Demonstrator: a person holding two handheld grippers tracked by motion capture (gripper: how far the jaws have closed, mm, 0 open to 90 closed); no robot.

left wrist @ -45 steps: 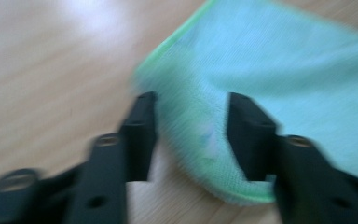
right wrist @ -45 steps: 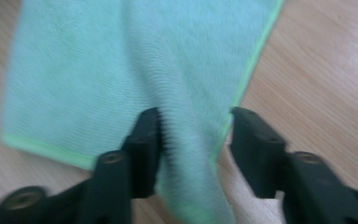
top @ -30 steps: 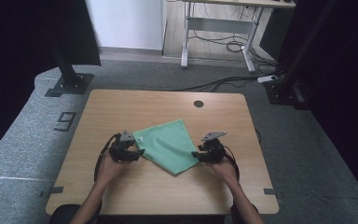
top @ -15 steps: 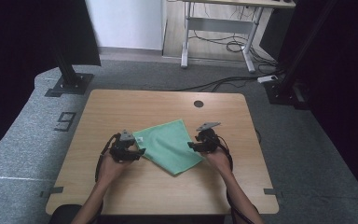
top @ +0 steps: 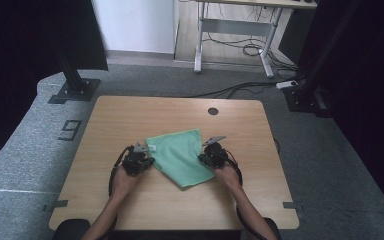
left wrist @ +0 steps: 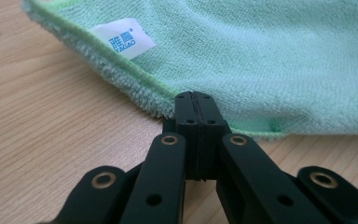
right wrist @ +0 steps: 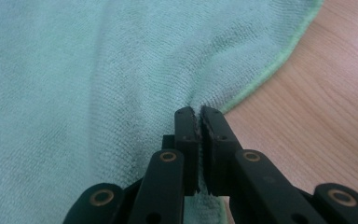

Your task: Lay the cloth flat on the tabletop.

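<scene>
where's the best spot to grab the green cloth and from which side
Take the green cloth by its hemmed edge, coming in low from the side along the table. It lies flat and thin, so only the edge gives the jaws something to close on. The right tool is already pinching cloth at its edge; the left tool sits shut at the hem near the white label.

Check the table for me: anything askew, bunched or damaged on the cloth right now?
Nothing damaged. The green cloth lies skewed on the table, one corner toward the person. It puckers where the right gripper pinches its edge; the left gripper is shut at the opposite edge.
</scene>
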